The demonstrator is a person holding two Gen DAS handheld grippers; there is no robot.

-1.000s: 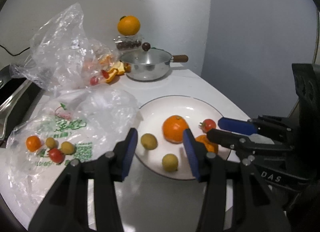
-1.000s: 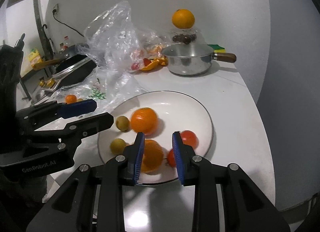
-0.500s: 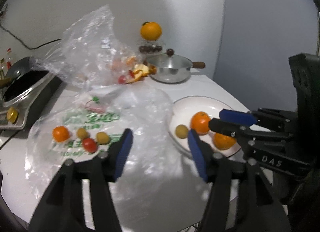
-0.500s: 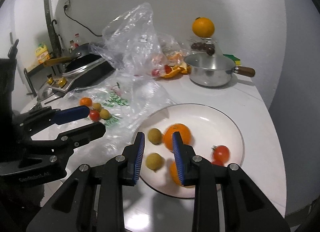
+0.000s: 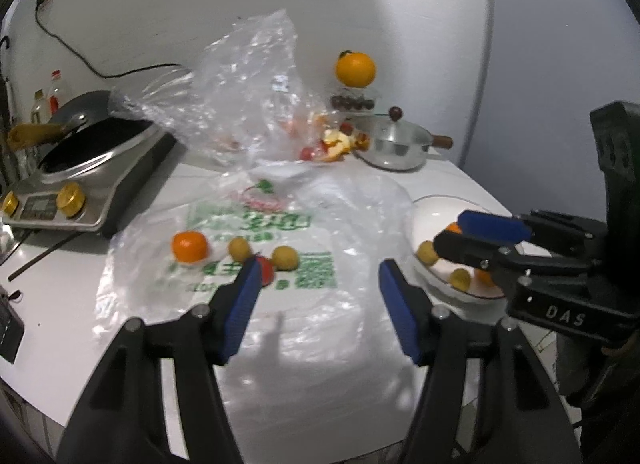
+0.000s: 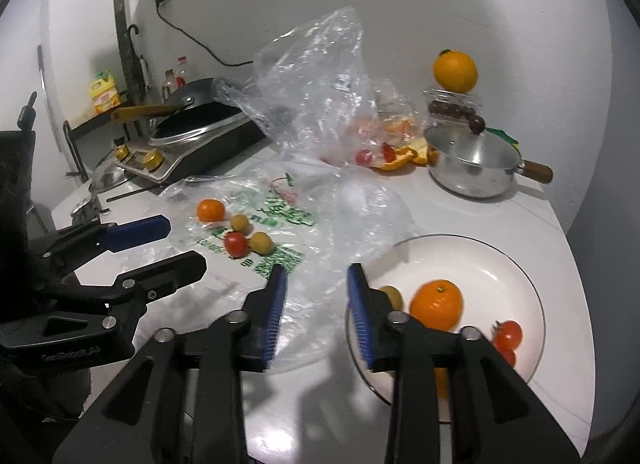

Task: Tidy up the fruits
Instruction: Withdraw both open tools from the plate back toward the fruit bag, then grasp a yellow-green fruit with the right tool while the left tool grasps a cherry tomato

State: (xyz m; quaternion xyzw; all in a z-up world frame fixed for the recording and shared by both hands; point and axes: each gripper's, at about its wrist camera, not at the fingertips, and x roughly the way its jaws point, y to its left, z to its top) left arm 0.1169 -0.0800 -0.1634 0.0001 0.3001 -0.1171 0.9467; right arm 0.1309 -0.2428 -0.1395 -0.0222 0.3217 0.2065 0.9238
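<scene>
The left gripper [image 5: 316, 300] hung above the flat printed plastic bag [image 5: 280, 248], its blue pads spread wide with nothing between them. Just beyond its left pad lay a small orange [image 5: 189, 247], two yellow-green fruits [image 5: 240, 249] and a cherry tomato [image 5: 266, 270], close together on the bag. The right gripper [image 6: 316, 312] stood partly open and empty over the near edge of the same bag, beside the white plate [image 6: 516, 264] on the right. On the plate sat an orange [image 6: 437, 305], a yellow-green fruit partly hidden behind the right pad, and cherry tomatoes [image 6: 508, 335] at the near right rim. At the far side stood a lidded steel saucepan [image 6: 472, 170], a crumpled clear bag [image 6: 320, 96] with orange peel [image 6: 400, 160], and an induction cooker [image 5: 92, 180] at the left.
</scene>
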